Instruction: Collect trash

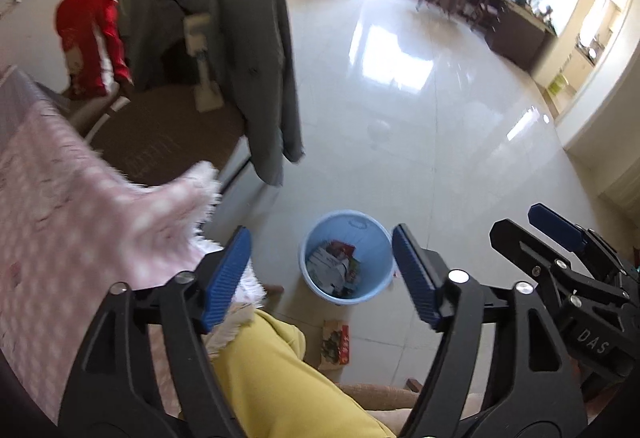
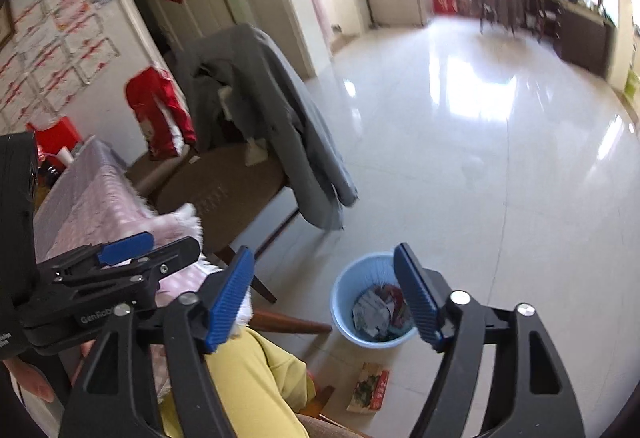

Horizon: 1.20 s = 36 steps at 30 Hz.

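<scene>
Your left gripper [image 1: 322, 274] has its blue fingers [image 1: 226, 274] spread wide with nothing between the pads. Seen through that gap, well below the tips, stands the light blue bin [image 1: 346, 258] on the pale tiled floor [image 1: 440, 126], already holding crumpled papers and wrappers [image 1: 334, 266]. Below the bin, nearer to you and between the two fingers, a flat printed packet [image 1: 336, 344] lies on the tiles, outside the bin. Your yellow trouser leg [image 1: 280, 370] fills the space under the left finger, and a pink dotted cloth [image 1: 80, 206] hangs beside that finger on its outer side.

Your right gripper [image 2: 324, 292] is likewise held apart and empty. The bin [image 2: 352, 286] sits between its fingers, partly hidden behind the right-hand one, and the packet [image 2: 370, 386] lies on the floor just below the bin. Each gripper shows at the edge of the other's view, side by side.

Beyond the fingertips, a chair [image 1: 172, 130] carries a grey coat [image 1: 256, 58] draped over its back.
</scene>
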{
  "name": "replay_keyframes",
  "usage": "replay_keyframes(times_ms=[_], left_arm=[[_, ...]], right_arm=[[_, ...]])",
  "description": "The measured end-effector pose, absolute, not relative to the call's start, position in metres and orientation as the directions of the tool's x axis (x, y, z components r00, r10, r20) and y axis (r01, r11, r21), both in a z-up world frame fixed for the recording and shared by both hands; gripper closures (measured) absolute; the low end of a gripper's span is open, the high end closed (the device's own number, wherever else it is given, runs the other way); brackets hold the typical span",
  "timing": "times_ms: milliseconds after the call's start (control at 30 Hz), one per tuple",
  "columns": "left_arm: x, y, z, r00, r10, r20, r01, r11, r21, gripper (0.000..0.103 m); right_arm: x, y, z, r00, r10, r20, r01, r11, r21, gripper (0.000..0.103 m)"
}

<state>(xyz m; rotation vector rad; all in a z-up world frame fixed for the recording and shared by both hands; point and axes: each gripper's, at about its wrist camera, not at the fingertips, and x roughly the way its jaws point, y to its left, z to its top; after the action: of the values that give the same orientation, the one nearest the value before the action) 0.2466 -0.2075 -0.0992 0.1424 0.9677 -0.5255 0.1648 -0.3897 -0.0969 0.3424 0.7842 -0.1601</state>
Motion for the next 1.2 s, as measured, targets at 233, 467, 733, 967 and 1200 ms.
replay_keyframes(times_ms=[233, 467, 733, 967, 1200], left_arm=[[0.205, -0.159, -0.057, 0.551, -0.391, -0.737, 0.464, 0.878, -0.119, 0.023], [0.163, -0.117, -0.021, 0.664, -0.362, -0.655, 0.407, 0.909, -0.089, 0.020], [0.119, -0.081, 0.014, 0.770, -0.315, -0.555, 0.343, 0.938, -0.057, 0.019], [0.086, -0.064, 0.038, 0.838, -0.296, -0.458, 0.314, 0.949, -0.039, 0.019], [0.066, -0.056, 0.050, 0.883, -0.248, -0.398, 0.257, 0.966, -0.032, 0.019]], right_arm=[[0.139, -0.352, -0.062, 0.755, -0.012, -0.655, 0.185, 0.963, 0.195, 0.024], [0.112, -0.314, -0.027, 0.818, 0.023, -0.575, 0.084, 0.984, 0.160, 0.019], [0.086, -0.283, 0.003, 0.858, 0.065, -0.509, 0.002, 0.992, 0.129, 0.017], [0.060, -0.266, 0.029, 0.895, 0.098, -0.435, -0.052, 0.992, 0.116, 0.015], [0.049, -0.255, 0.042, 0.911, 0.131, -0.390, -0.094, 0.989, 0.111, 0.015]])
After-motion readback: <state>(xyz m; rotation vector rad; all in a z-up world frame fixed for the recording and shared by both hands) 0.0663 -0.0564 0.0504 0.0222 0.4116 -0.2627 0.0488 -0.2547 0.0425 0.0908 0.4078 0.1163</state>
